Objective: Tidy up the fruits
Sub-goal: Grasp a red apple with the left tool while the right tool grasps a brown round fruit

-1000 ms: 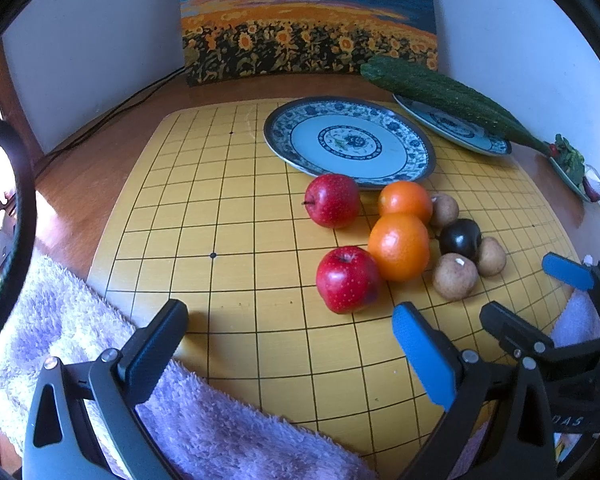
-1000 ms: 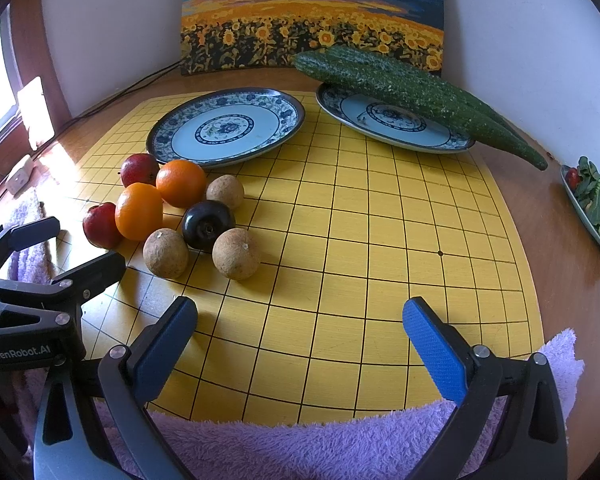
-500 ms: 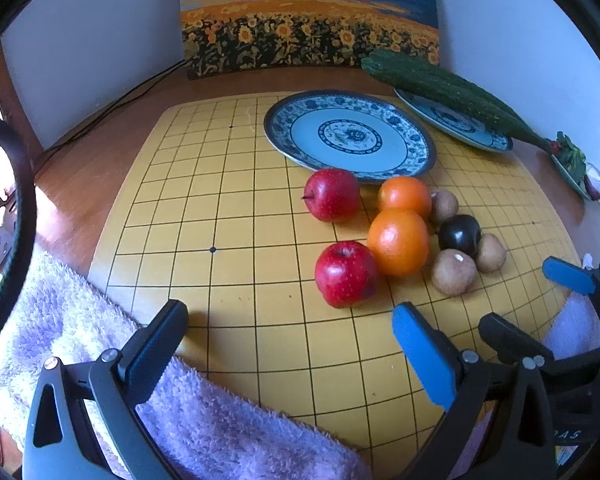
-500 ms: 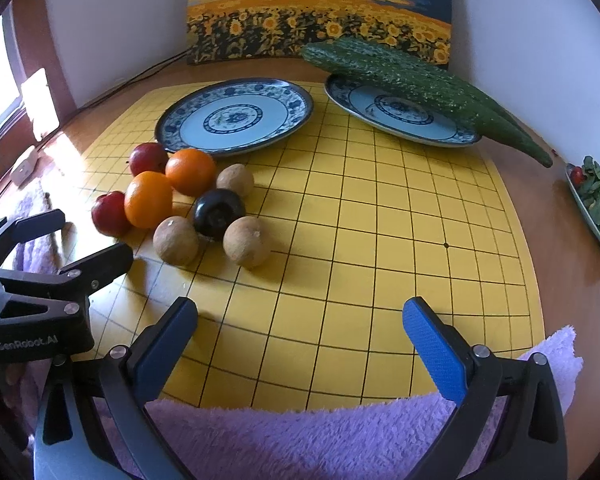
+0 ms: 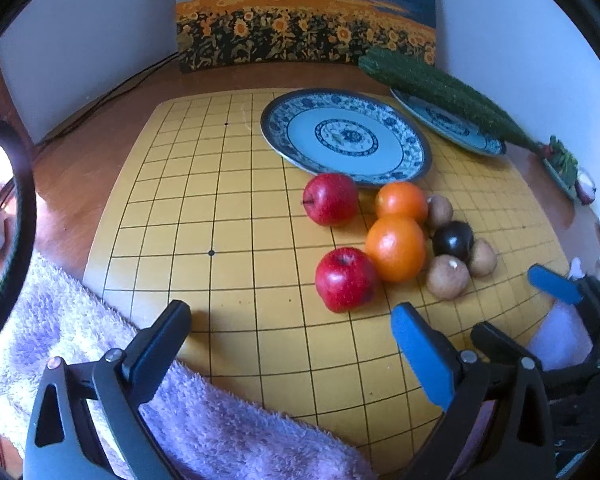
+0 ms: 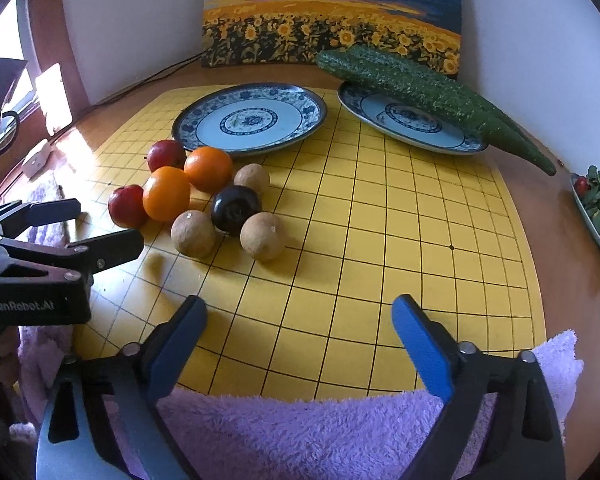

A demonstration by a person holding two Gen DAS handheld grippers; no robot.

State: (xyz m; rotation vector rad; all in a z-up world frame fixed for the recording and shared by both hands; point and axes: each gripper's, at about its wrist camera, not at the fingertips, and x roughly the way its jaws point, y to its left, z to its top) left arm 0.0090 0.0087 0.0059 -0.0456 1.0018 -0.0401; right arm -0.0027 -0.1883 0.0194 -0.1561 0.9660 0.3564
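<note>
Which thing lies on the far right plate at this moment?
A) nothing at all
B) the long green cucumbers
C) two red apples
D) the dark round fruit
B: the long green cucumbers rest across the far right plate, while the apples and the dark fruit sit on the yellow grid board.

On the mat (image 6: 380, 240), the fruit cluster (image 6: 204, 200) lies just before the left plate (image 6: 250, 120); cucumbers (image 6: 420, 88) rest on the right plate (image 6: 408, 124).
</note>
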